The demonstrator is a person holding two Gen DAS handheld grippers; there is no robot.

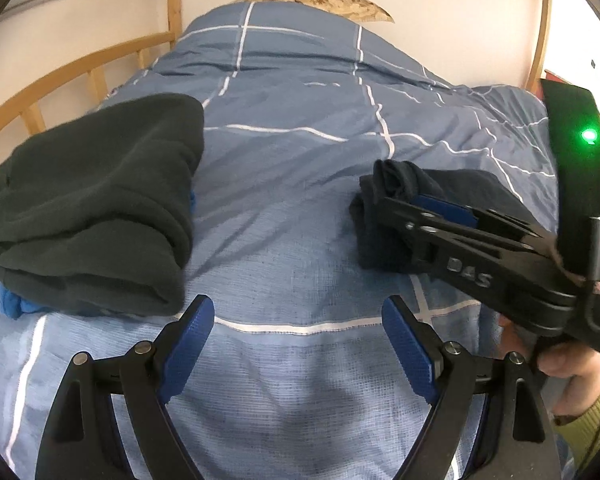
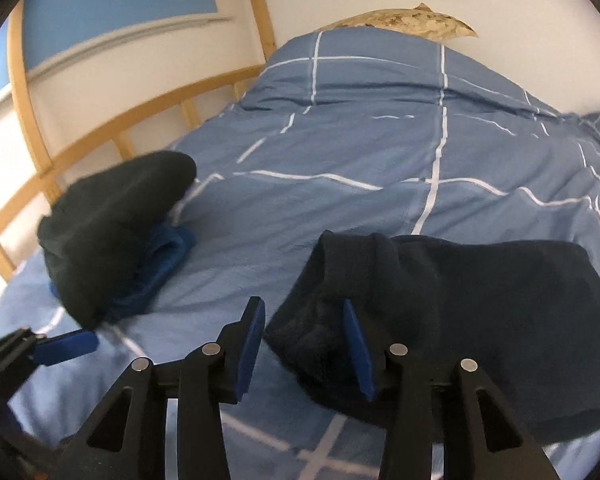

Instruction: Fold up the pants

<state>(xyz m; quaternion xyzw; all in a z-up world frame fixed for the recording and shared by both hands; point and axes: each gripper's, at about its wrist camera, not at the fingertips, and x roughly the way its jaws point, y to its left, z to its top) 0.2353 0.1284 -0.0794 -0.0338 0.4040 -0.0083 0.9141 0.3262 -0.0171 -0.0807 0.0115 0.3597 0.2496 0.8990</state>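
Holding the right gripper [image 2: 304, 340] half open at the near left corner of the folded navy pants [image 2: 480, 320] on the blue duvet [image 2: 380, 152]; one pad sits against the cloth, the other is off it, so nothing is clamped. Left gripper [image 1: 298, 328] hovers wide and empty over bare duvet. Dark folded stack [image 1: 96, 200] lies well left. Likely next: bite through all layers at that corner before lifting, so the fold doesn't unroll.
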